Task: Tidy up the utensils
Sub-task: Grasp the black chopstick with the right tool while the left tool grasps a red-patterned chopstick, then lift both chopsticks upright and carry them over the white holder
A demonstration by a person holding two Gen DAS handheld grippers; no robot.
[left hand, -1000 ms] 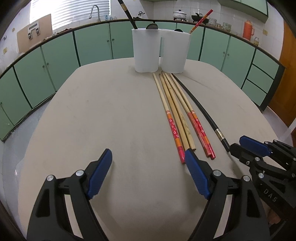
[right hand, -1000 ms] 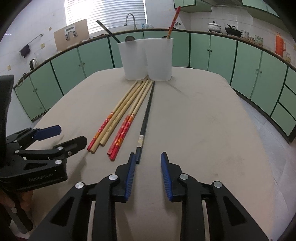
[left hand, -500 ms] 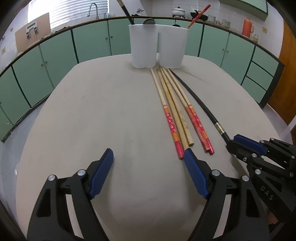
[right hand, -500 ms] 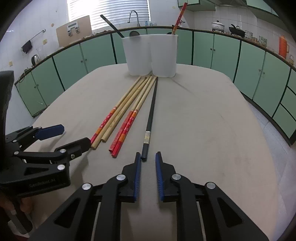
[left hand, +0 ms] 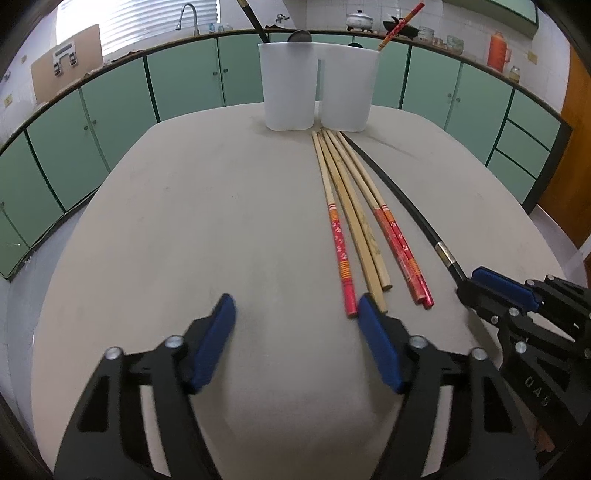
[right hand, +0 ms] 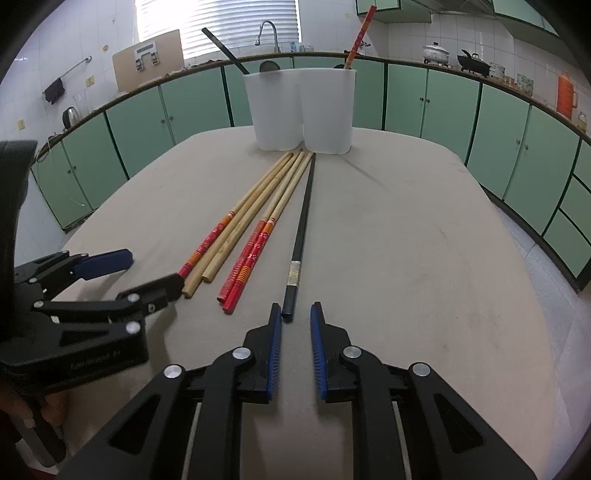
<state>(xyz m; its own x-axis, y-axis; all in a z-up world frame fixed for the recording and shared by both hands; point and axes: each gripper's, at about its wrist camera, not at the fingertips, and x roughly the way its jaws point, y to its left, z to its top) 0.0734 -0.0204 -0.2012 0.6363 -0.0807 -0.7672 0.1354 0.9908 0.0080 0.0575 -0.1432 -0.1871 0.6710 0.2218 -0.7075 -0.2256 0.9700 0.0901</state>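
Table (right hand: 424, 258): a big beige table with rounded corners; everything sits on it.
White holder (right hand: 299, 110): a white tub with two cups joined side by side, standing up at the far end of the table.
In the holder: a black chopstick (right hand: 225, 46) leans out of the left cup; a red chopstick (right hand: 360, 33) stands up out of the right cup; a spoon bowl (left hand: 300, 36) peeks over the rim.
Chopsticks on the table: they lie flat in a fan, thin tips close together just in front of the holder, thick ends near the grippers.
Red-ended chopsticks: one (left hand: 338, 236) lies on the left of the fan, two more (left hand: 400, 254) lie side by side on the right.
Plain wooden chopsticks (left hand: 364, 240): two, lying between the red-ended ones.
Black chopstick on the table (right hand: 301, 229): long and dark with a silver band, at the right edge of the fan.
Left hand-held gripper (left hand: 295, 321): its blue pads are wide apart and have just been closing in; nothing is between them but bare table. Its right pad is just beside the ends of a red-ended chopstick and a wooden one.
Right hand-held gripper (right hand: 295, 321): its pads are close but not touching, a thin gap between them. The end of the black chopstick on the table sits just at the tips, and the pads do not press on it.
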